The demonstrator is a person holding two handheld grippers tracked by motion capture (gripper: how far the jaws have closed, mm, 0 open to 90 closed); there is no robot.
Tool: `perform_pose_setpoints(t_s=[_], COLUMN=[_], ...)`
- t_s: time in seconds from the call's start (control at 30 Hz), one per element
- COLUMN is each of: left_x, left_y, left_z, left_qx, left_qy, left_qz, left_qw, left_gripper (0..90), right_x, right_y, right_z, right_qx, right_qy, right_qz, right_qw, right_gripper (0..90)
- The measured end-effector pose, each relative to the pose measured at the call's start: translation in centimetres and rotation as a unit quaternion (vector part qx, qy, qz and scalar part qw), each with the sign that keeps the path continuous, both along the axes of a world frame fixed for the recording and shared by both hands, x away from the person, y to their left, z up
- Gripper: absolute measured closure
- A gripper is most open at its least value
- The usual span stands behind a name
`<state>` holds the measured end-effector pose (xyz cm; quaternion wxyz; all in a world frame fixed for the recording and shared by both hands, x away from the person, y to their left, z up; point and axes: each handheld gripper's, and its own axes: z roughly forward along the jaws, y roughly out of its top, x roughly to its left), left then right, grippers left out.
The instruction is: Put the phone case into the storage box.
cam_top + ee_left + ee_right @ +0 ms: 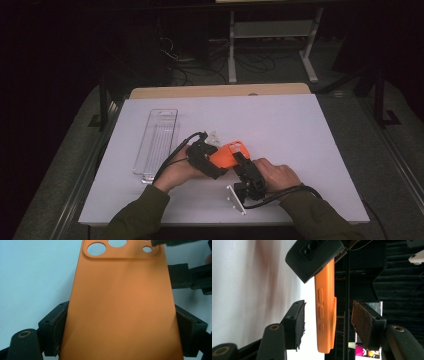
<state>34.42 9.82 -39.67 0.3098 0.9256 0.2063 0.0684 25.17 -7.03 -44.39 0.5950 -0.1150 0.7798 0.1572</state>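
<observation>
The orange phone case (122,305) is clamped across its width by the left gripper (121,327), so its button edge is offered. The right gripper (328,322) is set astride that edge, its pads not yet pressing, so a second grip appears intended.

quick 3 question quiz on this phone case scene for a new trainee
1. True or false: the left gripper clamps the orange phone case across its width.
2. Which thing lies on the white table, left of the hands? A) a clear plastic tray B) a metal bowl C) a red box
3. In the right gripper view, do the jaws of the right gripper press on the case yet?

Key
1. True: both pads sit against its side edges.
2. A, the clear plastic tray.
3. No: the case's button edge stands between them with gaps on both sides.
</observation>
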Motion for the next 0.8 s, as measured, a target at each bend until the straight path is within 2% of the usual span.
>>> perform_pose_setpoints(t_s=[0.03, 0.23, 0.3, 0.33, 0.37, 0.4, 0.57, 0.63, 0.8], left_x=[0.0, 0.0, -0.03, -0.07, -0.17, -0.2, -0.32, -0.37, -0.41], left_y=[-0.01, -0.06, -0.13, -0.16, -0.28, -0.31, -0.54, -0.64, -0.71], left_z=[0.0, 0.02, 0.09, 0.12, 0.08, 0.08, 0.04, 0.05, 0.08], left_qx=[0.0, 0.003, 0.004, 0.006, 0.001, 0.0, -0.004, -0.006, 0.0], left_qy=[0.001, -0.002, -0.001, 0.0, 0.001, -0.001, -0.001, 0.001, 0.0], left_qz=[0.0, -0.002, -0.005, -0.007, -0.004, -0.005, -0.001, -0.002, -0.007], left_qw=[1.0, 1.0, 1.0, 1.0, 1.0, 1.0, 1.0, 1.0, 1.0], left_gripper=[14.9, 15.0, 15.0, 15.0, 15.0, 15.0, 15.0, 14.9, 14.9], right_x=[0.04, -0.12, -0.06, -0.06, -0.06, -0.07, -0.17, -0.22, -0.25], right_y=[0.04, 0.35, 0.41, 0.47, 0.48, 0.4, 0.51, 0.56, 0.7], right_z=[-0.12, -0.51, -0.6, -0.76, -0.77, -0.6, -0.7, -0.68, -0.82], right_qx=[-0.001, 0.0, -0.008, -0.001, -0.001, -0.022, -0.017, -0.023, -0.024], right_qy=[-0.011, -0.027, -0.036, -0.042, -0.043, -0.044, -0.041, -0.034, -0.04], right_qz=[0.006, 0.011, 0.012, 0.01, 0.01, 0.012, 0.014, 0.016, 0.016], right_qw=[0.9999, 0.9996, 0.9992, 0.9991, 0.999, 0.9987, 0.9989, 0.999, 0.9988], right_gripper=[45.3, 50.6, 52.3, 53.1, 54.0, 54.3, 55.6, 56.7, 61.0])
